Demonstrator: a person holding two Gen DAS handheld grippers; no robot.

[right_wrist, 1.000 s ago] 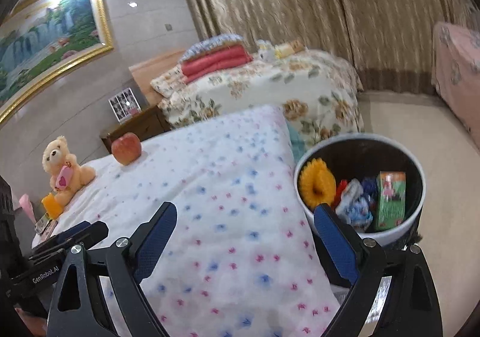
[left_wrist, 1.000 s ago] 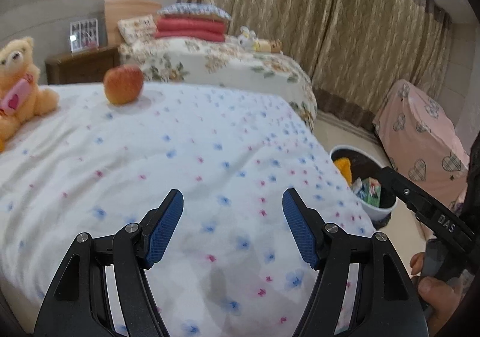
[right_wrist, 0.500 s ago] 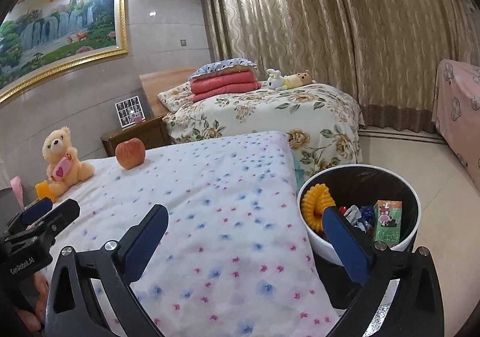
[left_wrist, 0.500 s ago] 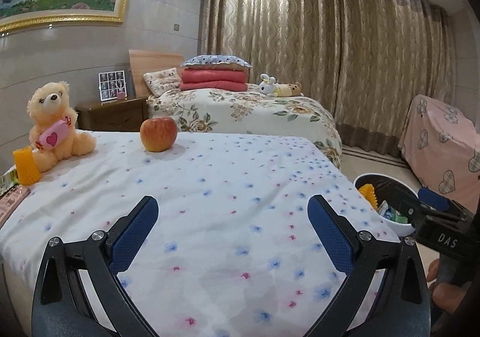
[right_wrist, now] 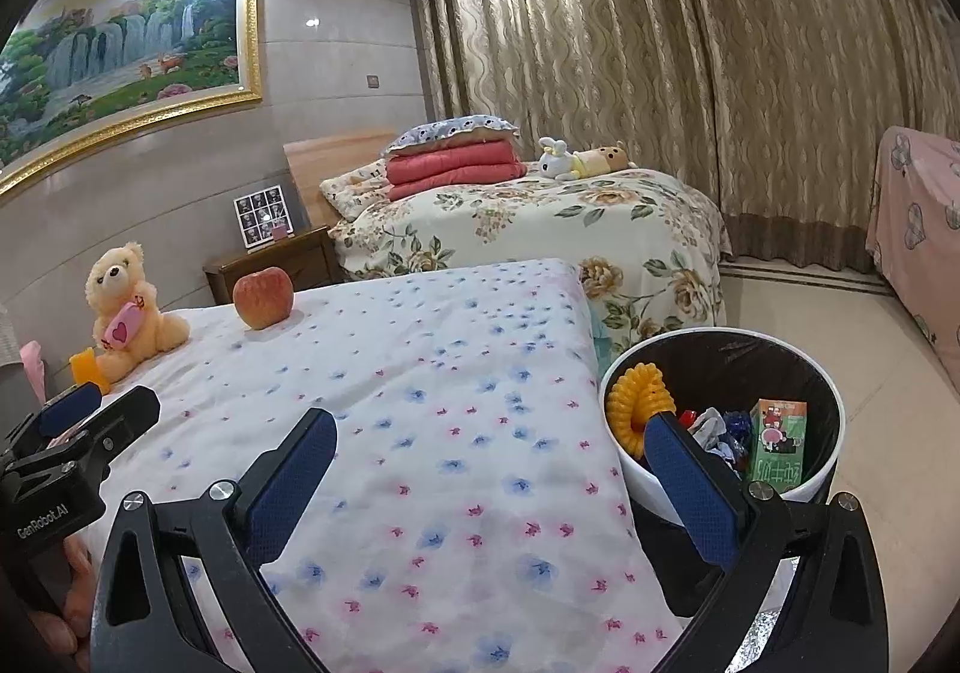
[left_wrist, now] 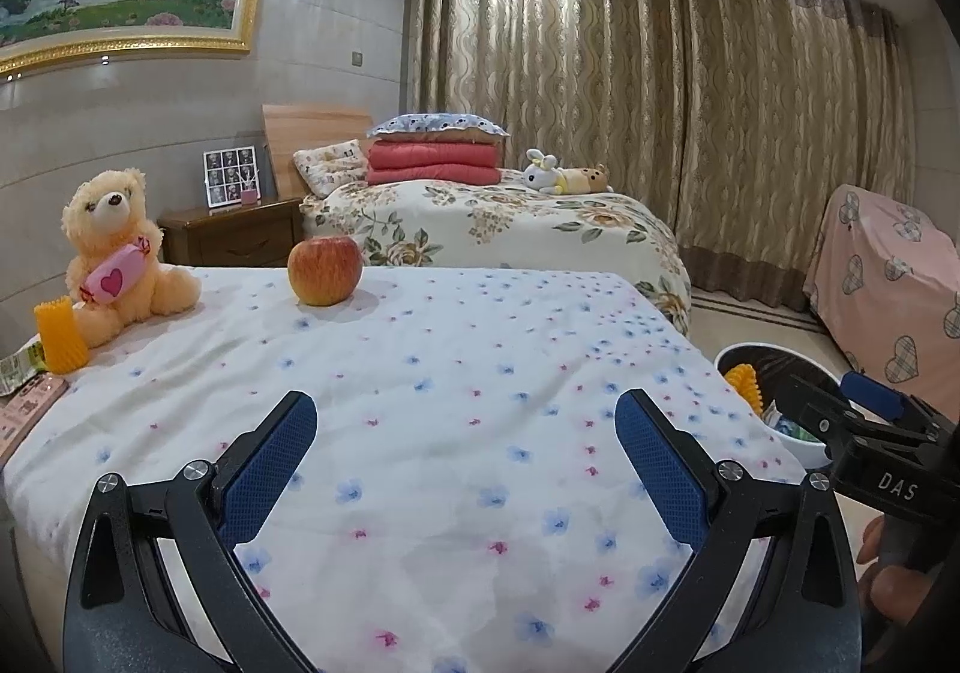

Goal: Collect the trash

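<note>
A white trash bin (right_wrist: pixel 831 469) with a black liner stands on the floor at the bed's right side; it holds a yellow foam net (right_wrist: pixel 636 403), a green carton (right_wrist: pixel 777 445) and crumpled wrappers. It also shows in the left wrist view (left_wrist: pixel 735 355). My left gripper (left_wrist: pixel 465 457) is open and empty above the flowered white sheet (left_wrist: pixel 450 391). My right gripper (right_wrist: pixel 489 469) is open and empty near the bin. On the bed's left end lie a yellow foam net (left_wrist: pixel 57 337) and flat packets (left_wrist: pixel 24 403).
An apple (left_wrist: pixel 324 271) and a teddy bear (left_wrist: pixel 114 253) sit on the bed's far side. A second bed (left_wrist: pixel 498 229) with folded quilts, a wooden nightstand (left_wrist: pixel 234 235), curtains and a pink-covered piece of furniture (left_wrist: pixel 882 277) stand beyond.
Both grippers have opened wider and tilted up and back, so more of the room and the bed's left end shows. Nothing on the bed has moved.
</note>
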